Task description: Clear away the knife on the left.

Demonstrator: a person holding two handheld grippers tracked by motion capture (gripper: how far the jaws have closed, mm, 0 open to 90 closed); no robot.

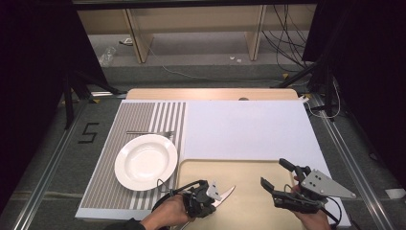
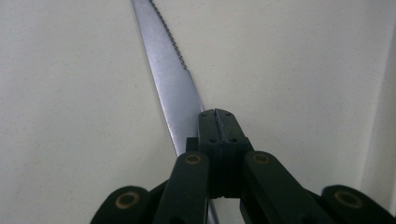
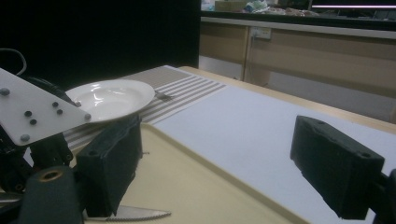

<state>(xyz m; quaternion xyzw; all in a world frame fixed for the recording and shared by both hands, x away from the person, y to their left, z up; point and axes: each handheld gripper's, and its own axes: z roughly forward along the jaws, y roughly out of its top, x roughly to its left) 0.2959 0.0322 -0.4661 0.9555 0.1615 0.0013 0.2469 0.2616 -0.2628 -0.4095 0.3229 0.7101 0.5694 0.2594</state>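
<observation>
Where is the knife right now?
In the high view, the knife is near the bottom, over the beige tray, clamped in the left gripper, right of the white plate.

There were one knife (image 2: 170, 79), one plate (image 1: 145, 161), one fork (image 1: 151, 132), one tray (image 1: 249, 211) and two grippers.

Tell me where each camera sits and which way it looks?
High view: sits above the person's side of the table, looking forward and down on the plate, fork and tray; both hands and claws come in below.
Left gripper view: rides the left claw, looking along its jaws, shut on the knife.
Right gripper view: rides the right claw, jaws open, looking level across the table.
Shared: the knife and the plate show in the high view and the right gripper view.
</observation>
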